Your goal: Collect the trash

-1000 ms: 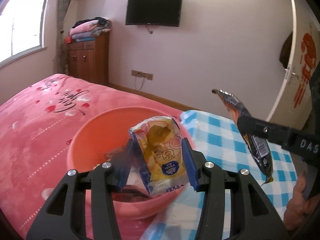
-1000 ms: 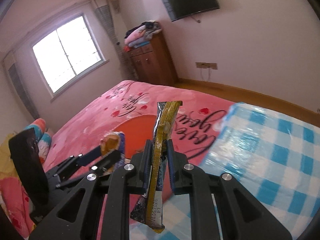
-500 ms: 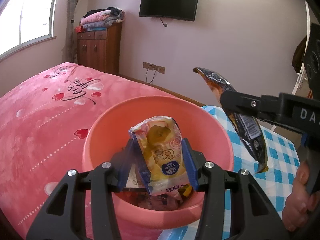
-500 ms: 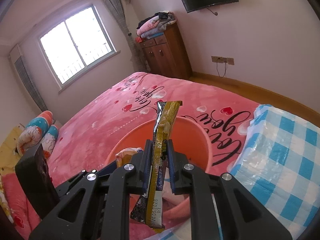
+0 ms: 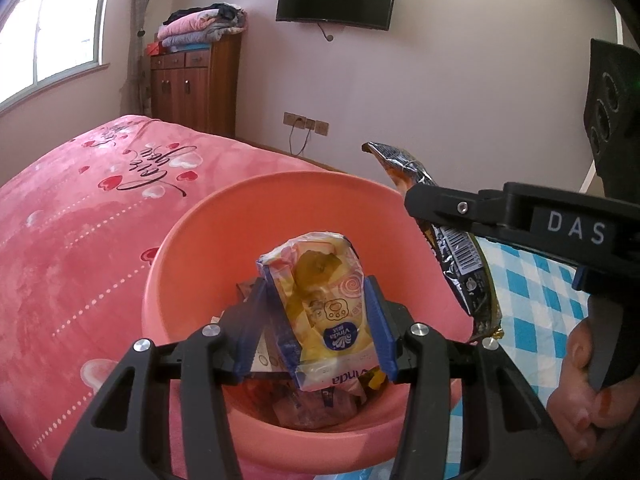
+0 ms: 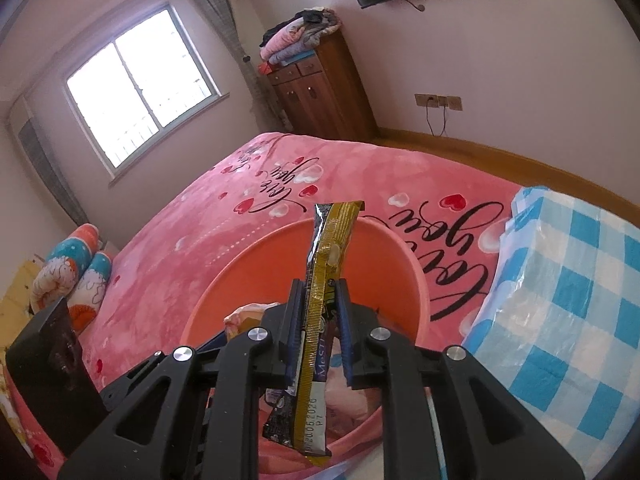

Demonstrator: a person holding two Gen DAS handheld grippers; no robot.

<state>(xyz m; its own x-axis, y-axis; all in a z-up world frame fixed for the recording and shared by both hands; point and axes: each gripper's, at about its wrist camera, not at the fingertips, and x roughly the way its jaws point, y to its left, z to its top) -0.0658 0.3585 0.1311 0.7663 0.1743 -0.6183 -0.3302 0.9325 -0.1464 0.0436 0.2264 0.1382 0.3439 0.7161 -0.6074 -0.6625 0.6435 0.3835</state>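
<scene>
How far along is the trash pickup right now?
Some wrappers already lie in the pink basin. In hand: the left gripper clamps a yellow tissue pack and the right gripper a gold snack sachet, both over the basin. Left: releasing both. No other trash shows.

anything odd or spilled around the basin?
Nothing spilled. Pink basin sits on the bed cover, unusual but upright. Left tool grips a tissue pack, right tool a snack wrapper, both over the basin.
</scene>
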